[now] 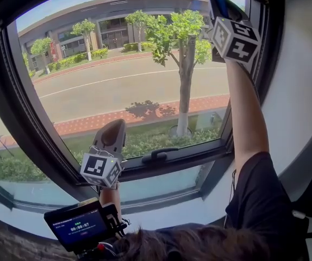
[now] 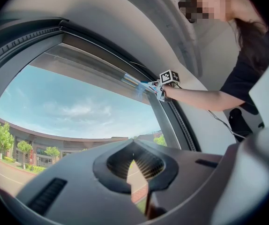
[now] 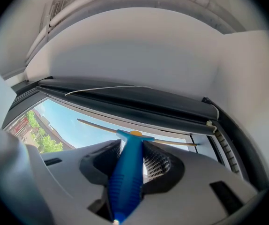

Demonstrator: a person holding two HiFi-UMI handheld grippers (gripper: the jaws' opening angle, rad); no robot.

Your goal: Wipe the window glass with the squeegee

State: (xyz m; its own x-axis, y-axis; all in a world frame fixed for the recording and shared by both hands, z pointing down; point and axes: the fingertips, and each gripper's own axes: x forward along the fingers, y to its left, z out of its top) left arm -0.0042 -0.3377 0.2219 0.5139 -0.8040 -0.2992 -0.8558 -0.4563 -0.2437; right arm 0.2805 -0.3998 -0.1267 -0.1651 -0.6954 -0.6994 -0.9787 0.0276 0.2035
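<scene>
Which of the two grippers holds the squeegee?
The right gripper, raised at the window's top: its fingers clamp the blue squeegee. The left gripper, lower down, holds nothing.

On my feed the squeegee (image 3: 127,172) showed a bright blue handle, ribbed low down, with a yellow spot at its head and a pale blade. The right gripper (image 3: 132,146) and the left gripper (image 2: 133,146) were matt grey, each with a white cube (image 1: 235,38) patterned in black squares. The window frame (image 1: 14,91) was black, the wall (image 3: 139,46) off-white, the person's sleeve (image 1: 259,194) black. Outside I saw green trees (image 1: 183,23), a red-brick path (image 1: 118,118) and blue sky (image 2: 69,107).
</scene>
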